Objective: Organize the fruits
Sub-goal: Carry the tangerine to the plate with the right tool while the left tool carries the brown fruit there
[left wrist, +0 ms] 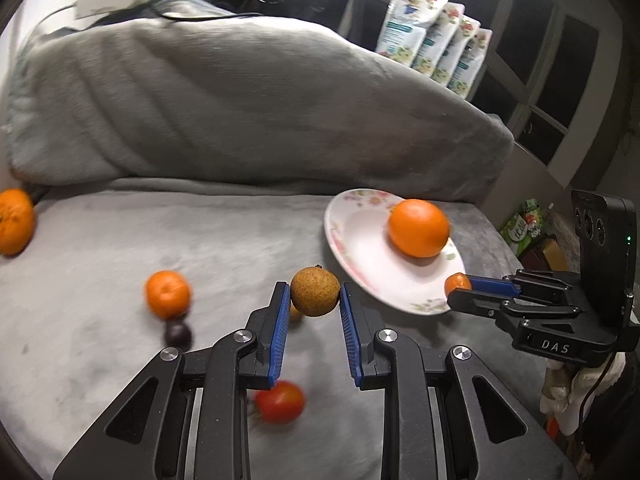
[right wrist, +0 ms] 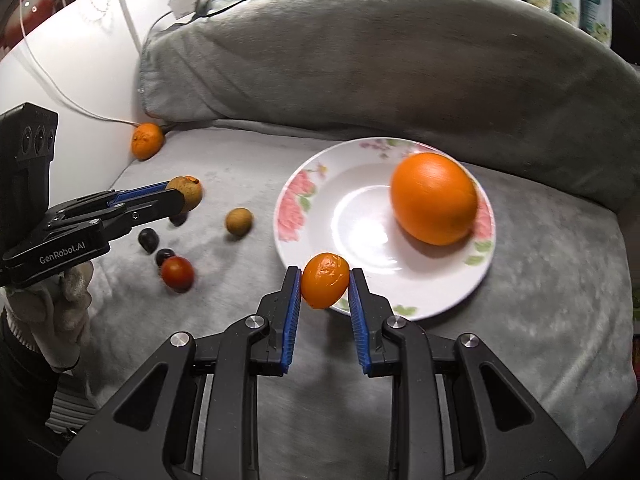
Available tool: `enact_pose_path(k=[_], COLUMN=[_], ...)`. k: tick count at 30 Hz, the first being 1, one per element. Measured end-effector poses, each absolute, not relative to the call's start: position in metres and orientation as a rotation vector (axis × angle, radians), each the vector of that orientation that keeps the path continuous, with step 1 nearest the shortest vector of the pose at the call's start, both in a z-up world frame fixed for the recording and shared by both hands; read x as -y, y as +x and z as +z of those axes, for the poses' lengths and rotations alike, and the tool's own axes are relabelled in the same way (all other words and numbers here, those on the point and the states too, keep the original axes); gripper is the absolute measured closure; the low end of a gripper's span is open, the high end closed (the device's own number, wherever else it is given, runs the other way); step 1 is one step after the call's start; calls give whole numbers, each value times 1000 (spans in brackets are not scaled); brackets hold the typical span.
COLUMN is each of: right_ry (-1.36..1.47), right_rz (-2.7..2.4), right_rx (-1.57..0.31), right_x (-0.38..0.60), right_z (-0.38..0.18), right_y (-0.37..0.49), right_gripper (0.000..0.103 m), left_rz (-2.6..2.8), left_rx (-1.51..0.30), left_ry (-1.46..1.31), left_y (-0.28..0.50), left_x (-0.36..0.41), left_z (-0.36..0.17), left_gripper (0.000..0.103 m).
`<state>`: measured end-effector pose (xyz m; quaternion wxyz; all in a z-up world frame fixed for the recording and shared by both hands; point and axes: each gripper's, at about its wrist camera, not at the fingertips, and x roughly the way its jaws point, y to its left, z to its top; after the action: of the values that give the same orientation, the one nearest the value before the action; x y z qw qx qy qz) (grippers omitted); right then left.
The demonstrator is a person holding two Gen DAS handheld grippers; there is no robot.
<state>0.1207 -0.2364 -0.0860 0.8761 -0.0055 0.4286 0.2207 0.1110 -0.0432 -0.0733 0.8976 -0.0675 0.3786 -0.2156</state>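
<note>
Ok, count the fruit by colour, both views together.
Orange fruit: 4
Brown fruit: 2
Red fruit: 1
Dark fruit: 2, perhaps a third beneath the left gripper
Total: 9, perhaps 10

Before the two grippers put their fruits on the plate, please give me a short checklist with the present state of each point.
1. Left gripper holds the brown longan between both pads: ok.
2. Right gripper holds the small orange kumquat between both pads: ok.
3. Plate has free space beside the large orange: ok.
4. Kumquat is already over the plate's near rim: ok.
5. Longan is over the plate: not ok, it is left of the rim.
6. Large orange will stay still when fruits land: cannot tell.
</note>
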Motion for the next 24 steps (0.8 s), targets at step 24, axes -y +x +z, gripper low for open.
enact_pose_path(k=[24], right_ry=[-20], right_rz=[405], right_rx=[-906], right_x=[257], right_z=[-95], right_y=[131], right_gripper=[78], left_rz=[-528], left_rx=[-818], left_ry=[-49], left_y=[136], left_x=[114], left_z=[-78], left_gripper=[79])
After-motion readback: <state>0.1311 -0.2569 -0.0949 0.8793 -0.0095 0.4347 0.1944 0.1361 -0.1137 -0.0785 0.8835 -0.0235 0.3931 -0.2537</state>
